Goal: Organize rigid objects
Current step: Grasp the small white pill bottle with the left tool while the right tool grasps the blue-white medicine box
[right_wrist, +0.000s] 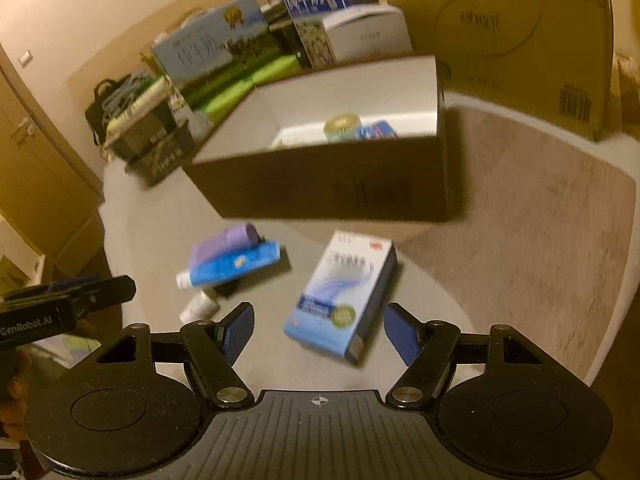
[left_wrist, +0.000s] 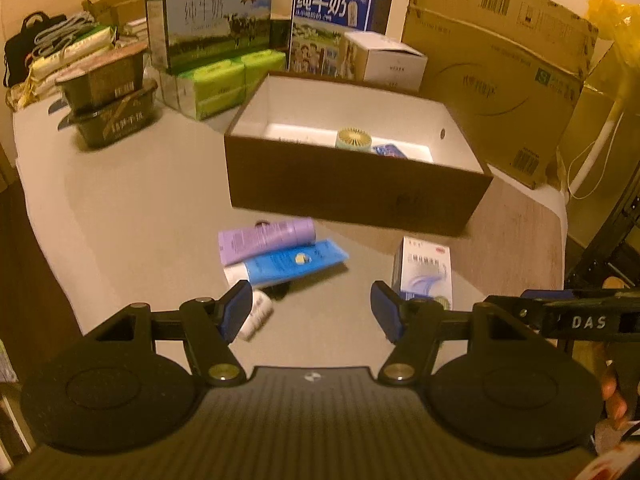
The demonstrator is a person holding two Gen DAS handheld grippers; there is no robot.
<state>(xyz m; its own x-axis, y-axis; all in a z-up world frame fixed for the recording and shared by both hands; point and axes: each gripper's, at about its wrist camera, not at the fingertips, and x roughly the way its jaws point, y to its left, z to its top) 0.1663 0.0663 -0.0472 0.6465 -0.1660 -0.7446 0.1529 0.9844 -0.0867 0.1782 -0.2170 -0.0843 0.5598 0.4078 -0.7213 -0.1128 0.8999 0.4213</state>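
Note:
An open brown box [left_wrist: 352,184] [right_wrist: 328,184] with a white inside stands mid-table; in it lie a small round fan [left_wrist: 352,138] [right_wrist: 342,124] and a blue item [left_wrist: 390,150]. In front of it lie a purple tube [left_wrist: 266,238] [right_wrist: 224,242], a blue tube [left_wrist: 292,262] [right_wrist: 234,266], a small white bottle [left_wrist: 256,314] [right_wrist: 198,306] and a white-blue carton [left_wrist: 426,268] [right_wrist: 340,300]. My left gripper [left_wrist: 312,310] is open and empty above the table, the bottle by its left finger. My right gripper [right_wrist: 318,328] is open and empty, just short of the carton.
Milk cartons [left_wrist: 216,20], green tissue packs [left_wrist: 224,80], stacked dark trays [left_wrist: 108,108], a white box [left_wrist: 384,60] and a big cardboard box [left_wrist: 500,72] crowd the table's back. The right gripper's body [left_wrist: 580,320] shows in the left wrist view.

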